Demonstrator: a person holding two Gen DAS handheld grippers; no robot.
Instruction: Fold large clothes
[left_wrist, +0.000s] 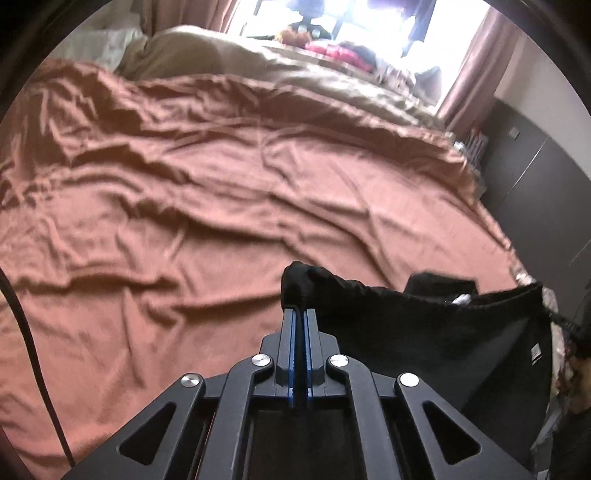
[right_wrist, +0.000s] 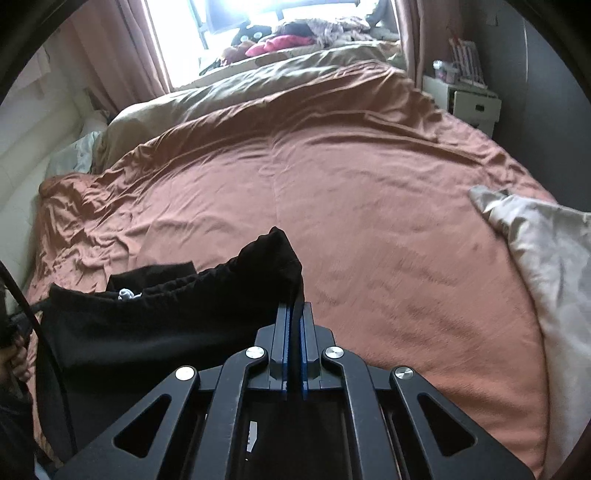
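Both grippers are clamped on the same black garment, one at each end of its top edge. The left gripper has its jaws pressed together on a bunched corner of the cloth, and the right gripper pinches the opposite corner in the same way. Between the 2 grips the edge runs taut-ish with a slight sag, and the body of the garment hangs down toward the near edge of the bed, which is covered by a rumpled rust-coloured sheet. A small white tag or drawstring end shows inside the opening, so this looks like a waistband, probably of trousers or shorts, though I cannot be sure.

The step in hand seems to be lifting and spreading the garment before laying it flat. To do it well, keep both corners level, draw them apart until the sag goes, then carry the cloth forward over the open middle of the sheet and lower the hanging end first so it lands without bunching. Keep it clear of the pale cloth lying at the right side of the bed.

No box, basket or other container for clothes is visible near the garment.
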